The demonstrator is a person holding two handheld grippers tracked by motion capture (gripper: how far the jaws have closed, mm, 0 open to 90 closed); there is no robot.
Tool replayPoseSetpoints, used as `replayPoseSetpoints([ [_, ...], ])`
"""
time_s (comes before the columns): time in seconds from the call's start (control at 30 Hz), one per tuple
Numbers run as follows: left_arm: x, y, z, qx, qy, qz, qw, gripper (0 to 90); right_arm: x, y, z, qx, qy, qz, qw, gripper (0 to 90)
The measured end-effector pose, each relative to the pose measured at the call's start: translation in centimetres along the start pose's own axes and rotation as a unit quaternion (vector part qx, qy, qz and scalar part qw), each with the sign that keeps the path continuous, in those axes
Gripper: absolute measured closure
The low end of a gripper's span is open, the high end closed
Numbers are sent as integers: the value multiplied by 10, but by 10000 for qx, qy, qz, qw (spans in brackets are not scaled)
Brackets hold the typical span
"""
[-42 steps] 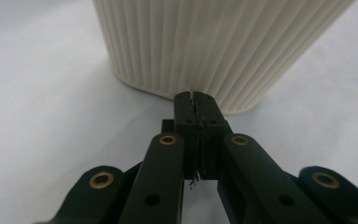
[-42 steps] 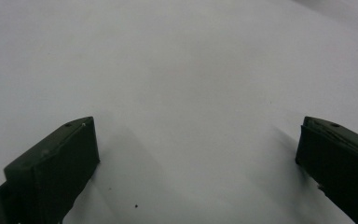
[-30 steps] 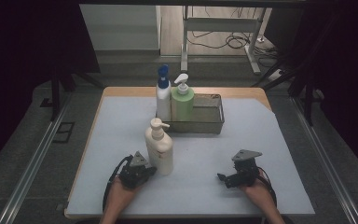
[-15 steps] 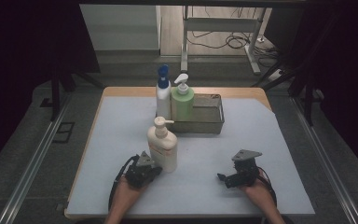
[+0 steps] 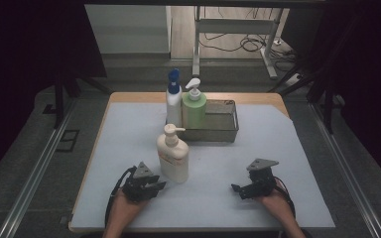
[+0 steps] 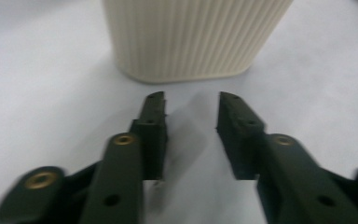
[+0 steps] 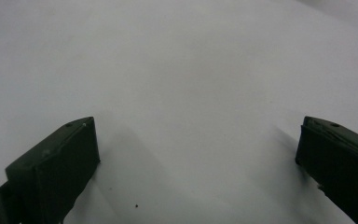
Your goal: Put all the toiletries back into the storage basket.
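Cream pump bottle [image 5: 173, 154] stands upright on near-left part of table mat [image 5: 297, 148], just beyond left gripper [image 5: 157, 187]; left gripper jaws, shut a second ago, have just been opening, now parted with nothing between, tips short of bottle's ribbed base [image 6: 191, 37]; gap looks narrower than bottle, so grasp likely needs wider spread; right gripper [image 5: 235, 188] idle at near right, jaws wide, released; far off, wire basket [image 5: 223, 130] holds green pump bottle [image 5: 194, 110], blue-capped bottle [image 5: 173, 99] beside it.

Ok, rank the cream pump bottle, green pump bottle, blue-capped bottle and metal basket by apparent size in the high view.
1. metal basket
2. cream pump bottle, though it stands nearer the camera, which flatters it
3. green pump bottle and blue-capped bottle: too alike to rank.
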State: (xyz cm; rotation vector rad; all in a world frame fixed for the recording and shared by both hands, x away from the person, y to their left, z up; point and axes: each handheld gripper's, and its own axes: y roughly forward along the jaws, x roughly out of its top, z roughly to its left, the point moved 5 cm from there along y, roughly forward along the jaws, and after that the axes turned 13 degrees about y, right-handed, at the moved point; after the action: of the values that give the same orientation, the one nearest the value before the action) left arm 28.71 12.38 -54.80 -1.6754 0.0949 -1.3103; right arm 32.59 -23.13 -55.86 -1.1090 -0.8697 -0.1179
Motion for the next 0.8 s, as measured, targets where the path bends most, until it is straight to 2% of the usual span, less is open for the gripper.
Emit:
replayPoseSetpoints([
  [0.13, -6, -2, 3, 135, -35, 83, 9999, 496, 1, 0, 1, -19, 0, 49, 10000, 0],
  [0.3, -10, -4, 6, 182, -143, 96, 9997, 386, 2, -3, 2, 42, 9, 47, 10000, 21],
  [0.5, -14, -6, 9, 274, -244, 99, 9993, 267, 9, -9, 7, 97, -83, -117, 9998, 21],
  [0.57, -16, -6, 10, 296, -267, 115, 9991, 227, 10, -11, 10, 190, -130, -144, 9996, 3],
  [0.67, -17, -5, 11, 323, -279, 123, 9990, 176, 14, -13, 14, 260, -197, -190, 9993, 0],
  [0.8, -18, -3, 10, 403, -185, 151, 9989, 130, 18, -16, 22, 319, -290, -203, 9989, 0],
])
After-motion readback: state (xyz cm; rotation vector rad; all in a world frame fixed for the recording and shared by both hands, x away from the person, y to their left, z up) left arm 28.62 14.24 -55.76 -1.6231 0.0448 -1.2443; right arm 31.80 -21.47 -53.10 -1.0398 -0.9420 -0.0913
